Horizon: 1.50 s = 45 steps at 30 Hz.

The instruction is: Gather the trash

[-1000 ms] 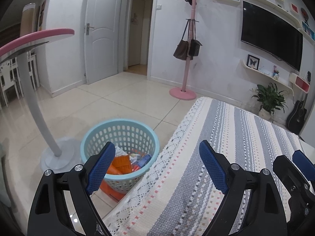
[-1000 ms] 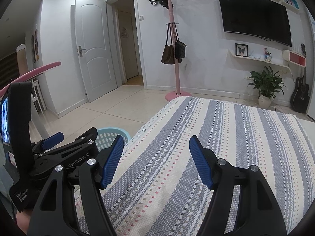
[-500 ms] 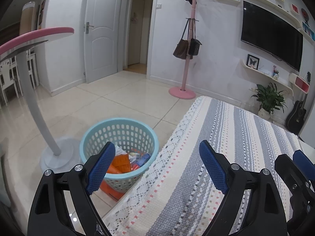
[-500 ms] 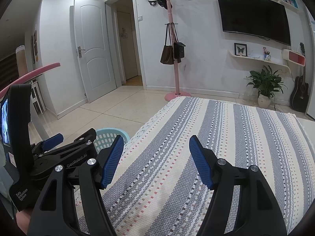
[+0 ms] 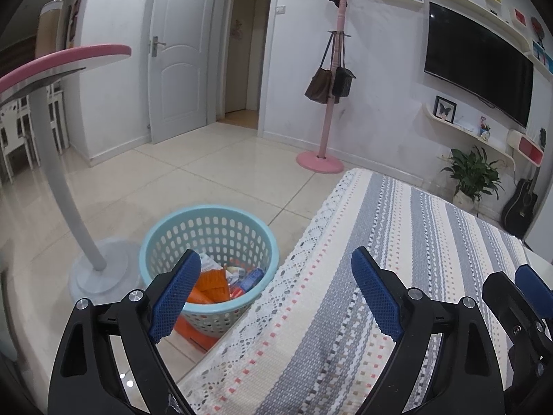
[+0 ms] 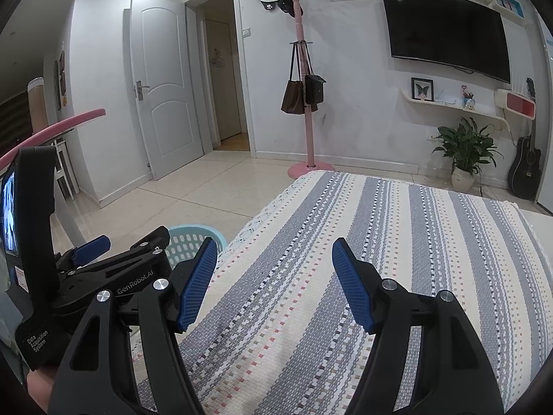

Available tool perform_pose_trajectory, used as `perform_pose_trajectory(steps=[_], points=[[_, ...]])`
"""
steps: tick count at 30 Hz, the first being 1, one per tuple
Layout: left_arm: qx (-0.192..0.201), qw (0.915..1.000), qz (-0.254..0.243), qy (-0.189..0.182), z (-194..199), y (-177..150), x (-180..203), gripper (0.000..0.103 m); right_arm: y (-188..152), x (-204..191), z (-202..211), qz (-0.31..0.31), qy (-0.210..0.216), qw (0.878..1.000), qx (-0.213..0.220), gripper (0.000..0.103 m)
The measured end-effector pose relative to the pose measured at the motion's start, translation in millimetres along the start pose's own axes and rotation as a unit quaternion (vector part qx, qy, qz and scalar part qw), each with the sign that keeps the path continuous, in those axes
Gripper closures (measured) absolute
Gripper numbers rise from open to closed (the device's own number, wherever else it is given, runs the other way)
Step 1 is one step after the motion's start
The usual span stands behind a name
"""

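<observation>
We hold the left gripper (image 5: pixel 276 290) with its jaws spread wide and nothing between the blue pads. The right gripper (image 6: pixel 274 283) is likewise wide apart and empty. Both hang above the near part of the striped tabletop (image 5: pixel 397 242), pointing forward and somewhat downward.

We take the basket (image 5: pixel 207 218) as the landmark. It is a pale blue perforated basket standing on the floor, just beside the lace-edged side of the tabletop. In the left wrist view it lies ahead of and below the left gripper, toward that gripper's left pad. In the right wrist view only part of its rim (image 6: pixel 197 233) shows, beyond the left gripper's body. We judge the left gripper to be the nearer of the two to the basket.

The trash (image 5: pixel 224 280) already lies inside the basket: orange packets, a white wrapper and a small blue-and-red item. One orange piece (image 5: pixel 193 333) lies on the floor against the basket's near base, at the foot of the tabletop's side.

No loose trash shows on the cloth in either view. We judge the collection nearly complete; the orange piece beside the basket is the likely remaining item, and it lies below and to the left of the left gripper.
</observation>
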<state>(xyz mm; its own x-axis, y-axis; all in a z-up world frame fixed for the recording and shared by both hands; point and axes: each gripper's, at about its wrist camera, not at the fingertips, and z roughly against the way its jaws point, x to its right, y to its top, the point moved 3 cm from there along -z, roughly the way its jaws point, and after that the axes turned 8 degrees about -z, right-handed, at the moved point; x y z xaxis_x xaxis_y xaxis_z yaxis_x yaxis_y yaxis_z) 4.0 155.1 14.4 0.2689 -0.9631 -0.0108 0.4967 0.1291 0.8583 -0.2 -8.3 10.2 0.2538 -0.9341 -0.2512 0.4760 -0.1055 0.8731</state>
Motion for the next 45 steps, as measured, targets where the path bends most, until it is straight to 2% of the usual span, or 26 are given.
perform_pose_trajectory(steps=[45], points=[[-0.001,1.0,-0.004,-0.002,1.0,-1.0,4.1,0.015,-0.6,-0.5,-1.9,-0.005,0.005,1.0,-0.007,0.038]])
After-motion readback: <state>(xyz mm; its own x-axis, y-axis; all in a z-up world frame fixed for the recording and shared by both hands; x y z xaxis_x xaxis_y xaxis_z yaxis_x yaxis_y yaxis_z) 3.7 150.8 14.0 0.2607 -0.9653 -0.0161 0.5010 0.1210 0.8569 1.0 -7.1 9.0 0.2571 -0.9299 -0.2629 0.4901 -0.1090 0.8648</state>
